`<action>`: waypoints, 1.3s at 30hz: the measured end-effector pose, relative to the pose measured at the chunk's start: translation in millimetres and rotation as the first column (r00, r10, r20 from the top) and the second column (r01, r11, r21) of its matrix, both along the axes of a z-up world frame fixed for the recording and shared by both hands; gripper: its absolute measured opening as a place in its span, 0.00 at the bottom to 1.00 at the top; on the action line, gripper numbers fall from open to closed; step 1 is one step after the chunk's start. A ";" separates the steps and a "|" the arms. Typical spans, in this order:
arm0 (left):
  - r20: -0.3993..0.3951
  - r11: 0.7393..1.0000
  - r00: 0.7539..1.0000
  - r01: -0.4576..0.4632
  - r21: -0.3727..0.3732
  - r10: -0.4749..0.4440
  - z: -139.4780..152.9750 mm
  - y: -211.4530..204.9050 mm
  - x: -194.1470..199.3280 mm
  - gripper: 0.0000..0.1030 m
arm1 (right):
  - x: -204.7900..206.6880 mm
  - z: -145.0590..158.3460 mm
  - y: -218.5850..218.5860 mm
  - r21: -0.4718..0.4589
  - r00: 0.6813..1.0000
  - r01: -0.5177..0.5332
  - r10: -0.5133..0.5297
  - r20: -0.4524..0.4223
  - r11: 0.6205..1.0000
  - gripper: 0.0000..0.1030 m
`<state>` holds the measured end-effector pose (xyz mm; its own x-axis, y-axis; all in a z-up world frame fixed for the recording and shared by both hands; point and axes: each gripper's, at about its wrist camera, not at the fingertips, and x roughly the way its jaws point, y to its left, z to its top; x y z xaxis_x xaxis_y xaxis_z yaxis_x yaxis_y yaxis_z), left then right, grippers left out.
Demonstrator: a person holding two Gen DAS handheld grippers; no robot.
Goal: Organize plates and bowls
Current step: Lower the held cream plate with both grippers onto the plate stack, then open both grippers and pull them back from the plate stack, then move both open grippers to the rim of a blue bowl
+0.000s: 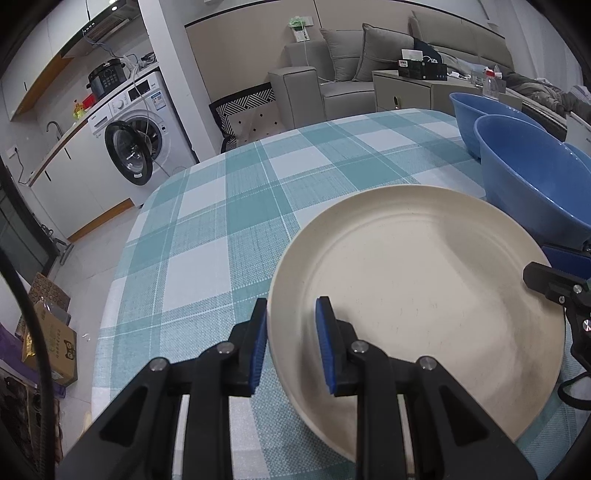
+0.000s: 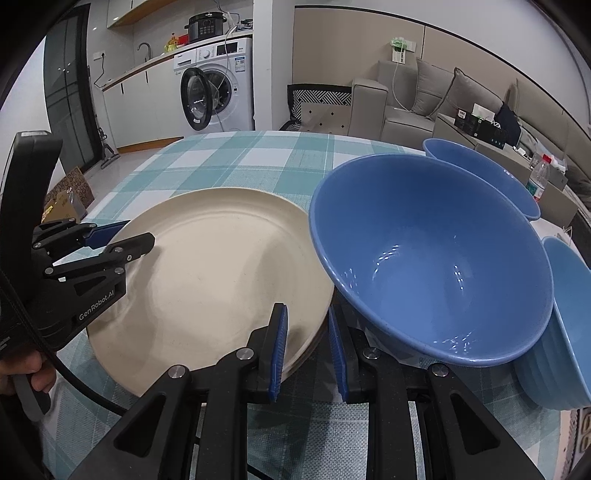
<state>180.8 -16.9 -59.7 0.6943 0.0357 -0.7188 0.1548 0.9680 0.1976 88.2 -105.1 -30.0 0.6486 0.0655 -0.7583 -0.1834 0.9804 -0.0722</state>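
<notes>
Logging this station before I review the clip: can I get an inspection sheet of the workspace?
Surface: checked tablecloth covers the table.
Job's things: cream plate, apparently atop another; three blue bowls, nearest tilted.
Clutter: nothing seen on the table.
Grippers: left gripper open, straddling the plate's rim; right gripper open, at the opposite rim.
Cables: black cable by the left gripper.
Surroundings: washing machine, sofa.

A white washing machine (image 2: 218, 79) with its round door hanging open stands under the kitchen counter, and a black pressure cooker (image 2: 205, 26) sits on top of it. Right of the washing machine a patterned cushion (image 2: 319, 110) leans against a grey sofa (image 2: 402, 99). Left of the washing machine, cardboard boxes (image 2: 68, 194) lie on the floor.
</notes>
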 end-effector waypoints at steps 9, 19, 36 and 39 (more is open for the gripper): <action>0.000 1.000 1.000 0.006 0.009 -0.006 0.5 -3.2 -2.1 0.31 | 0.0 -0.9 -2.2 0.018 1.000 -0.014 0.014 -0.001 1.000 0.24; -0.027 0.996 0.999 0.038 -0.079 -0.041 11.6 -1.1 -20.3 0.52 | -6.1 10.8 -11.5 0.085 0.999 -0.048 0.049 -0.005 0.995 0.36; 0.058 0.979 0.997 0.069 -0.194 -0.058 60.6 3.7 -64.3 0.86 | -48.2 55.1 -14.0 0.150 0.990 -0.137 0.133 0.040 0.979 0.82; 0.071 0.977 0.995 0.081 -0.198 -0.068 67.7 1.3 -67.9 0.87 | -52.8 64.4 -17.2 0.148 0.991 -0.131 0.123 0.060 0.980 0.88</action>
<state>112.9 -15.6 7.9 0.7338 -0.1587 -0.6605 0.2216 0.9751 0.0120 35.4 -122.3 34.4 0.6649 0.2609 -0.6998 -0.3070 0.9497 0.0623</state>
